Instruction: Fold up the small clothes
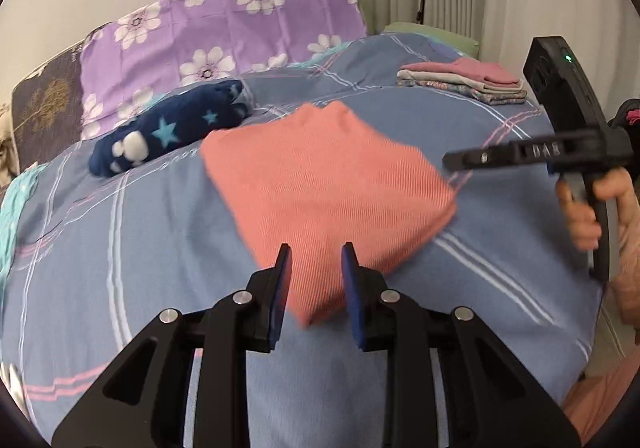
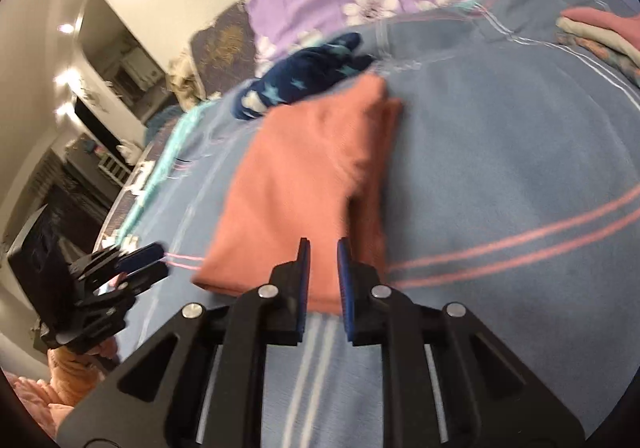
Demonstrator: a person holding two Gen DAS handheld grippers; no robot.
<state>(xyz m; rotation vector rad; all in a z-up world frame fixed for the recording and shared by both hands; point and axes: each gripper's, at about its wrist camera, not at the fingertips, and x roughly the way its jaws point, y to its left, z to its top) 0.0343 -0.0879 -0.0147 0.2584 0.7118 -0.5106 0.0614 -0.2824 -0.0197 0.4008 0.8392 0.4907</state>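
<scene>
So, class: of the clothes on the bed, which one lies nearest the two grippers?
The salmon garment, lying folded right in front of both grippers. The navy starred piece sits farther back by the pillow, and the folded stack lies far off.

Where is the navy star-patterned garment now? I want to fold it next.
In the left wrist view the navy star-patterned garment lies unfolded on the bedspread, upper left, between the folded salmon garment and the purple floral pillow.

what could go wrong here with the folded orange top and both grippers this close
Both the left gripper and right gripper sit with jaws slightly apart over the orange top, gripping nothing; a careless pinch could snag one layer and undo the fold. Sliding it could also bunch the blue bedcover.
</scene>
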